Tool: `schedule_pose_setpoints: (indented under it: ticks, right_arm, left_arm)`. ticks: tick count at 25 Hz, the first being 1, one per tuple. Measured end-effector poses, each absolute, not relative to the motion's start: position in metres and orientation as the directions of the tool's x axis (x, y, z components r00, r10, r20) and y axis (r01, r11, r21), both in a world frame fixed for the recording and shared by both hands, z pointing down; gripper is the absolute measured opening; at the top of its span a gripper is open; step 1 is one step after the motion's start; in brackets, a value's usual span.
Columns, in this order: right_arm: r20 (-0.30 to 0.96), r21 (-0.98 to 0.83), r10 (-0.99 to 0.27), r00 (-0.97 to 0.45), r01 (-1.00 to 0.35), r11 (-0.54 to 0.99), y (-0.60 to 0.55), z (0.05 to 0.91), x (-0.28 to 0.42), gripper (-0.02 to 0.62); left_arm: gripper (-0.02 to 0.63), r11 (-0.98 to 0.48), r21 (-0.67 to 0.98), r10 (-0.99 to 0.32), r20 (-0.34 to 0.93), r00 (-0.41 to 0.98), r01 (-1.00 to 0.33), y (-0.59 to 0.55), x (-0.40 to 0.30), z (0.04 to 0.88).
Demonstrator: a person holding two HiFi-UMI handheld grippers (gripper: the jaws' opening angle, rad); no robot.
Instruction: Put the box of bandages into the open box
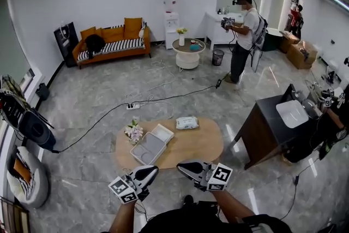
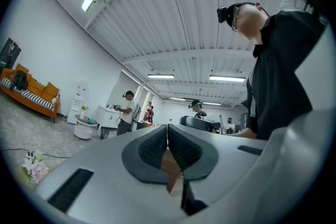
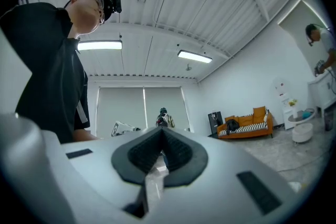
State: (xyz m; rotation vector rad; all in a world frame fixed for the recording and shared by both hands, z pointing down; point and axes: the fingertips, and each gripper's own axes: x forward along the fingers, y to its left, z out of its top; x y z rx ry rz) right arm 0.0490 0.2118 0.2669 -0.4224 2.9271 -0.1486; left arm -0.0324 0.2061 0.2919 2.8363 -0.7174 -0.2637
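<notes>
On the oval wooden table (image 1: 202, 144) a flat white packet (image 1: 187, 123) lies at the far edge; it looks like the box of bandages. The open box (image 1: 148, 148), pale grey inside, sits at the table's left with its white lid (image 1: 162, 132) folded back. My left gripper (image 1: 154, 169) and right gripper (image 1: 180, 166) hover over the near table edge, tips facing each other, both shut and empty. The left gripper view has the left gripper (image 2: 167, 134) tilted up at the ceiling with its pads together. My right gripper (image 3: 160, 137) points up the same way, shut.
A small bunch of flowers (image 1: 133, 131) stands left of the open box. A dark cabinet with a white basin (image 1: 292, 113) is to the right. Cables (image 1: 163, 98) run across the floor beyond the table. A person (image 1: 244, 35) stands far back; an orange sofa (image 1: 114, 41) lines the wall.
</notes>
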Motion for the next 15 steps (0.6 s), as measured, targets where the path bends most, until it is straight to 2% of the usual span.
schedule_pose_setpoints:
  ticks: [4, 7, 11, 15]
  right_arm:
    - [-0.184, -0.113, -0.294, -0.938, -0.277, 0.954, 0.245, 0.267, 0.026, 0.010]
    - [-0.195, -0.175, -0.298, -0.934, -0.266, 0.948, 0.269, 0.272, 0.027, 0.011]
    - [-0.155, -0.213, -0.346, -0.925, -0.310, 0.926, 0.284, 0.281, 0.033, 0.011]
    - [-0.172, -0.218, -0.373, -0.912, -0.334, 0.917, 0.286, 0.271, 0.026, 0.011]
  left_arm:
    - [0.018, -0.864, 0.271, -0.467, -0.117, 0.877, -0.424, 0.237, -0.052, 0.314]
    - [0.018, -0.861, 0.296, -0.463, -0.124, 0.878, -0.412, 0.258, -0.054, 0.325]
    - [0.018, -0.869, 0.309, -0.444, -0.137, 0.886, -0.388, 0.284, -0.057, 0.323]
    - [0.018, -0.875, 0.297, -0.431, -0.118, 0.895, -0.382, 0.292, -0.072, 0.324]
